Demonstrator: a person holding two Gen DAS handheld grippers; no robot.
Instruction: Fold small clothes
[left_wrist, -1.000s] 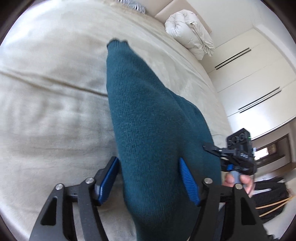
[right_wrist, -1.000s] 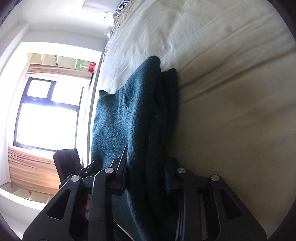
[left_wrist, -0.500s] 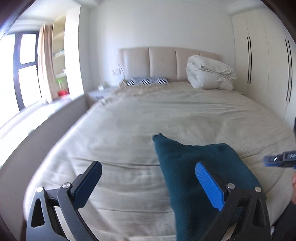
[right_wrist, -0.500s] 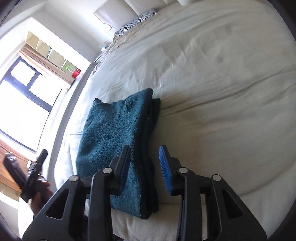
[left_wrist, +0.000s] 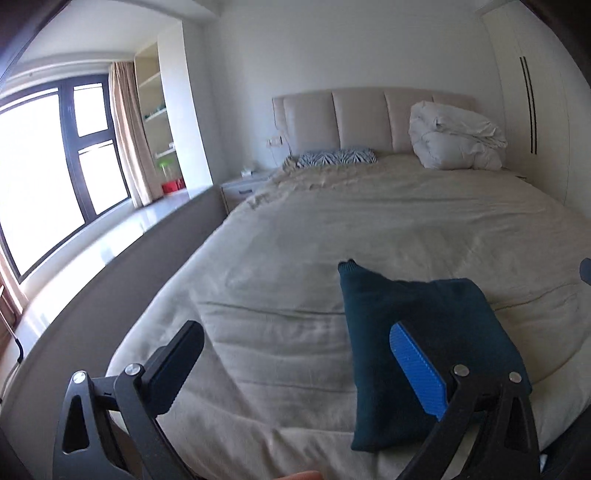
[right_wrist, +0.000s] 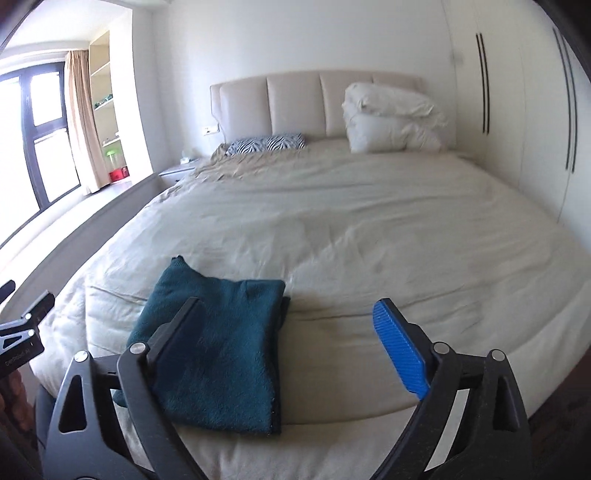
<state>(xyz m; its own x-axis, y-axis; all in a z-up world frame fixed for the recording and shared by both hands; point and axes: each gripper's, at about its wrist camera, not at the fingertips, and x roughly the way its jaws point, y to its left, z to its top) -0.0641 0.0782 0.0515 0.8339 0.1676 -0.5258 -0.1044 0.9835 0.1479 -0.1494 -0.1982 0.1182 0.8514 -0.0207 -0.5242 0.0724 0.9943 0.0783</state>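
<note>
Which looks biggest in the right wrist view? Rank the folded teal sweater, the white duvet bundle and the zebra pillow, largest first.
1. Folded teal sweater, though it lies nearest the camera, which inflates it.
2. White duvet bundle, far off by the headboard, so its true size may match or exceed the sweater's.
3. Zebra pillow, clearly smallest.

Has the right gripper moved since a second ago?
Yes. The right gripper has lifted up off the sweater and tilted toward the headboard, jaws just opened, nothing between them.

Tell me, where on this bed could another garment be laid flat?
The wide middle of the bed is bare, between the folded teal sweater and the headboard things. Crowded there: zebra pillow and white duvet bundle.
</note>
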